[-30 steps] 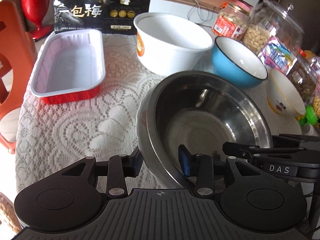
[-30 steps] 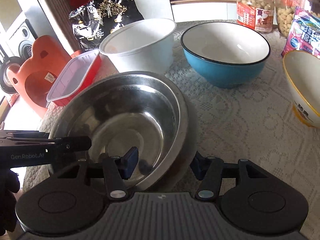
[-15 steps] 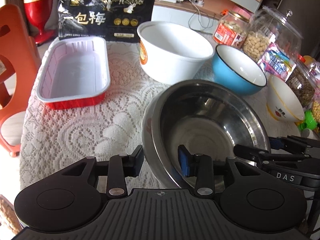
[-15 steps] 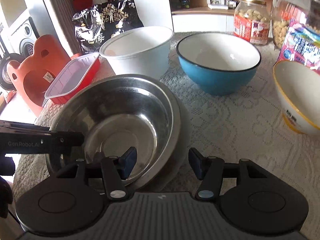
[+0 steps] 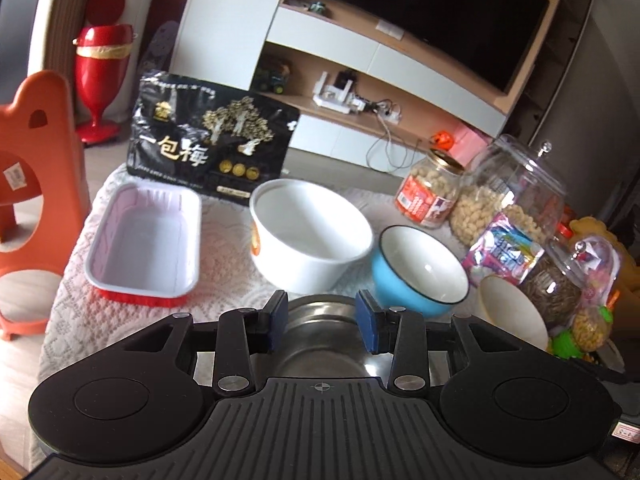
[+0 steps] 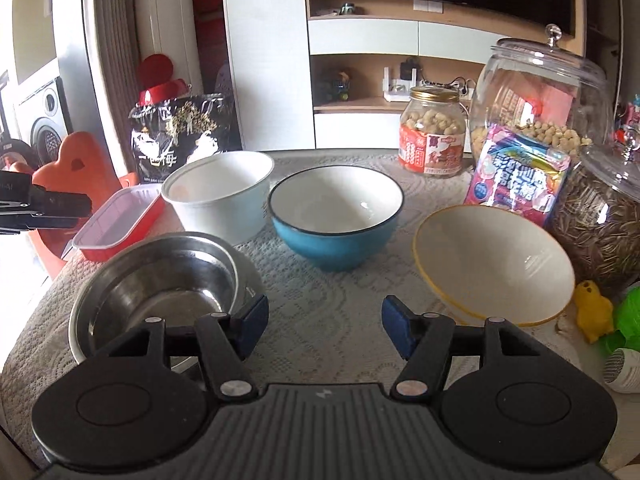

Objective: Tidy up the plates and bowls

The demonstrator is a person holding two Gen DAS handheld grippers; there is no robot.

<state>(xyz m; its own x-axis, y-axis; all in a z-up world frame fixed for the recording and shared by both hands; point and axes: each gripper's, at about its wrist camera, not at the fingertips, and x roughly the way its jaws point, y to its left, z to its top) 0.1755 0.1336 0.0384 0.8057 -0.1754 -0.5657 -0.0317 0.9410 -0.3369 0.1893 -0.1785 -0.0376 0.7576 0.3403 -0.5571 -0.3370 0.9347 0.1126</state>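
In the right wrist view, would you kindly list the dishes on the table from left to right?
Red tray → steel bowl → white tub → blue bowl → yellow-rimmed bowl.

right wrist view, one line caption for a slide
Open right gripper above the lace tablecloth, facing steel bowl, white bowl, blue bowl and yellow-rimmed bowl.
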